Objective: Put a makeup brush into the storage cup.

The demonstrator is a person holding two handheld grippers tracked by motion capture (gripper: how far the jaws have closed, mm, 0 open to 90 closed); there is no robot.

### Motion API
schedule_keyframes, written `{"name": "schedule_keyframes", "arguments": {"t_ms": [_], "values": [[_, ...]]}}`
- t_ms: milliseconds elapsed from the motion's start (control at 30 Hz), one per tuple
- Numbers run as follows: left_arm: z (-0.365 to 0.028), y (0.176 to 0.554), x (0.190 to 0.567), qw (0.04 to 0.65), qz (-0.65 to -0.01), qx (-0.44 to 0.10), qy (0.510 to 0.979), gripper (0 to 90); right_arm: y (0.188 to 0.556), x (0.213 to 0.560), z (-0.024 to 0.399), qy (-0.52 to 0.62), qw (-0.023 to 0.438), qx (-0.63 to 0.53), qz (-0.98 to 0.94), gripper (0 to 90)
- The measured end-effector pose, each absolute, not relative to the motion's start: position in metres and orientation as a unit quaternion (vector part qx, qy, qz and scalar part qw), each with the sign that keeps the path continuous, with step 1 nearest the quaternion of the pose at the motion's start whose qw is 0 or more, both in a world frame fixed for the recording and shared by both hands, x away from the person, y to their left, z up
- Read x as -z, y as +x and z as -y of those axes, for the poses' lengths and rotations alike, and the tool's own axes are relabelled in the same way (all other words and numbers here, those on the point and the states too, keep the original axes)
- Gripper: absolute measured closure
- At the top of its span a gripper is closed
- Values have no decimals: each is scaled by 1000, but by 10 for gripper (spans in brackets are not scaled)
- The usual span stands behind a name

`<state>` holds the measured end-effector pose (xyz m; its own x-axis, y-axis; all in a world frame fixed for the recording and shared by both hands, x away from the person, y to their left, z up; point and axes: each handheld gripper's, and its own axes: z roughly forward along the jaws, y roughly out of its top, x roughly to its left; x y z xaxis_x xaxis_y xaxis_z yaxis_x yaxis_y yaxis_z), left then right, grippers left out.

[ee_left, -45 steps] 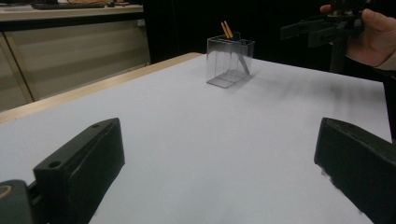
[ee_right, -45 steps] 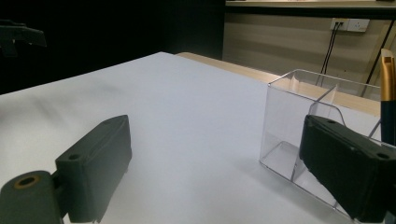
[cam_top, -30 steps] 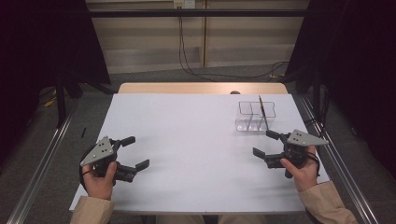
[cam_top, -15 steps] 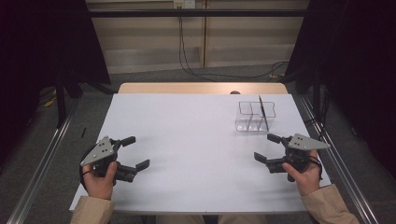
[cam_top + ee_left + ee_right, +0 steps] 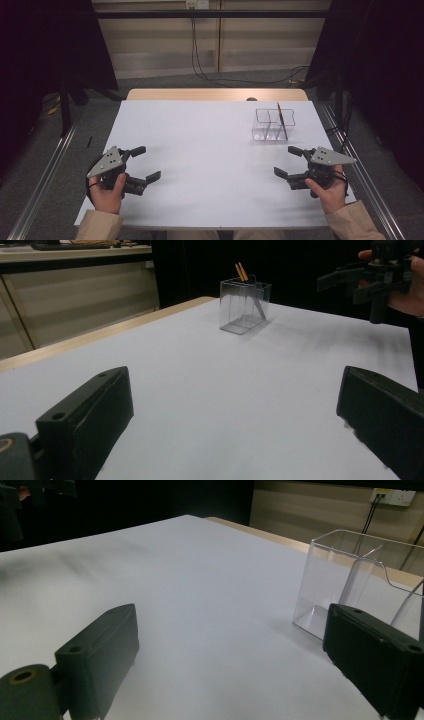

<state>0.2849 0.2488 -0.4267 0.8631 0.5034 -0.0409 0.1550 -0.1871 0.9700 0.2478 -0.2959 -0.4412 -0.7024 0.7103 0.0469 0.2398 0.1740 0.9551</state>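
1. A white bench (image 5: 210,150) takes up the middle of the high view, with a person's two hands coming in from the bottom edge, each holding a black gripper.

2. The left gripper (image 5: 142,163) sits at the lower left of that frame. Its fingers are spread wide apart and hold nothing; in its own view they stand at the bottom corners with bare bench between them.

3. The right gripper (image 5: 290,161) sits at the lower right. Its fingers are also spread wide and empty.

4. A clear plastic holder (image 5: 272,125) with inner dividers stands upright toward the upper right of the high view, near the far edge of the bench.

5. A pencil (image 5: 281,119) leans inside the holder, its long axis running steeply upward, tilted off vertical. In the left gripper view its orange end (image 5: 241,271) pokes above the rim at the upper middle of the frame.

6. The holder lies just beyond the right gripper, up and slightly left of its fingers in the high view; in the right gripper view its clear wall (image 5: 345,580) rises close behind the right-hand finger.

7. The left gripper is well apart from the holder, across the width of the bench.

8. Judged from this, the right gripper is much the nearer one for a reach to the pencil, and would need to come forward and up to its top end.
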Motion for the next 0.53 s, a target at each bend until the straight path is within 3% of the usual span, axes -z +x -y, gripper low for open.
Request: {"name": "schedule_keyframes", "arguments": {"t_ms": [533], "values": [[-248,284,428,598,-217,-143,758,14,243,439,296,308,213,-560,-739,59]]}}
